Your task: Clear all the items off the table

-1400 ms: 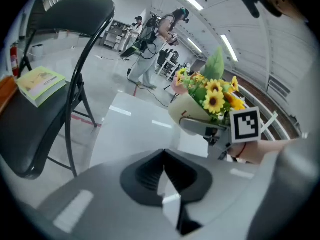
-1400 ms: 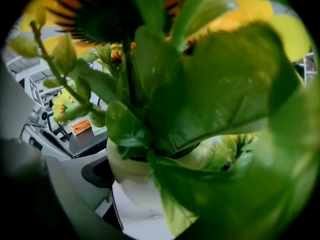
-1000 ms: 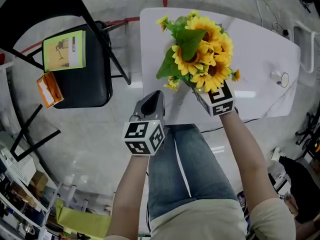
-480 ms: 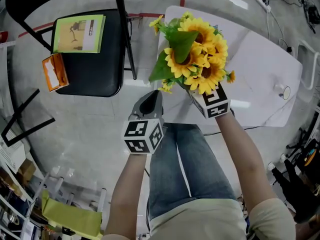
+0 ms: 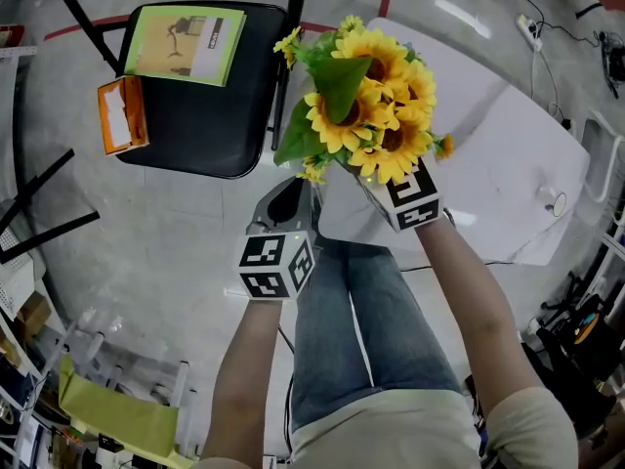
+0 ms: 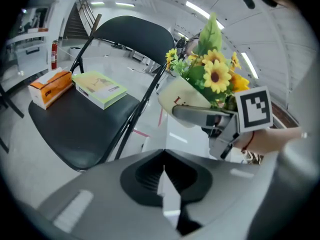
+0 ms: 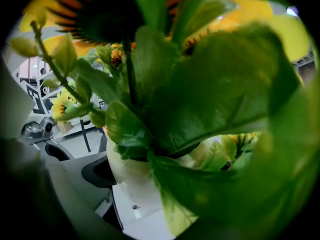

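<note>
- The left hand-held gripper (image 6: 164, 184) has its jaws fully together with nothing between them. It points toward the folding chair (image 5: 195, 135), just beside the near corner of the white surface (image 5: 488, 164).
- The right hand-held gripper (image 5: 383, 186) is clamped on a white pot (image 6: 186, 98). The pot sits between its jaws in the right gripper view, where leaves fill most of the frame.
- The pot holds a bunch of sunflowers (image 5: 371, 101) with broad green leaves. It is held up in the air, clear of the surface, over its corner nearest the chair. The blooms reach across toward the chair's seat edge.
- One small round object (image 5: 557, 203) lies near the surface's far right edge; what it is I cannot tell.
- On the chair's black seat lies a green-covered book (image 5: 186, 45).
- Just beside the book is an orange box (image 5: 122, 115), at the seat's edge.
</note>
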{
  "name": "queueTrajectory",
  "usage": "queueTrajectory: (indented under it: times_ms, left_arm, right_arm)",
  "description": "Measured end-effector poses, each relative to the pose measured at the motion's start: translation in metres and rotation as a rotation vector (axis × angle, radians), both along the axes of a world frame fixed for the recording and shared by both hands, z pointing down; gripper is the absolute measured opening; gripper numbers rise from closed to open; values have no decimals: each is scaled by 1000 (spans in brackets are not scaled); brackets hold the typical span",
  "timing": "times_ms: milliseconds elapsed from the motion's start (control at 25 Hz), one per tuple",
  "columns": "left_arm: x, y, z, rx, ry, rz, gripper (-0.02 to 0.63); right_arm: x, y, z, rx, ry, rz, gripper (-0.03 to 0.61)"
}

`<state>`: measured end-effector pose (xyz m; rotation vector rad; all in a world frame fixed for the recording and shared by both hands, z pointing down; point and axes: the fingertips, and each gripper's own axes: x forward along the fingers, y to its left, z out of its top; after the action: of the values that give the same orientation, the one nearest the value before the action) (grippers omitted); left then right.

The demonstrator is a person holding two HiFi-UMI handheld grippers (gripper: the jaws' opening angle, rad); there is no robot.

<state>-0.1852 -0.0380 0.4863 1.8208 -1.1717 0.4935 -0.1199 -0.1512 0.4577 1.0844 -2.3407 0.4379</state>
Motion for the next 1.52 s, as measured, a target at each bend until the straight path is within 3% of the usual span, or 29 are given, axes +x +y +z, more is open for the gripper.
queueTrajectory:
  times_ms: [400, 640, 1040, 1240, 1520]
  left_arm:
    - [-70, -10, 17, -11, -4, -117, 8]
    - [-84, -11, 9, -2, -7, -155, 8]
    - [-137, -28, 28, -4, -18, -239, 8]
    - [-181, -49, 46, -6, -21, -280, 8]
    - [-173, -29, 43, 1, -30, -282, 8]
  right_arm:
    - [-82, -28, 16, 2, -5, -96, 529]
    - [-103, -37, 11, 12, 15, -140, 529]
    - [-168, -74, 37, 20, 40, -219, 529]
    - [-222, -110, 60, 28, 64, -254, 529]
    - [-227, -116, 63, 44, 85, -246, 528]
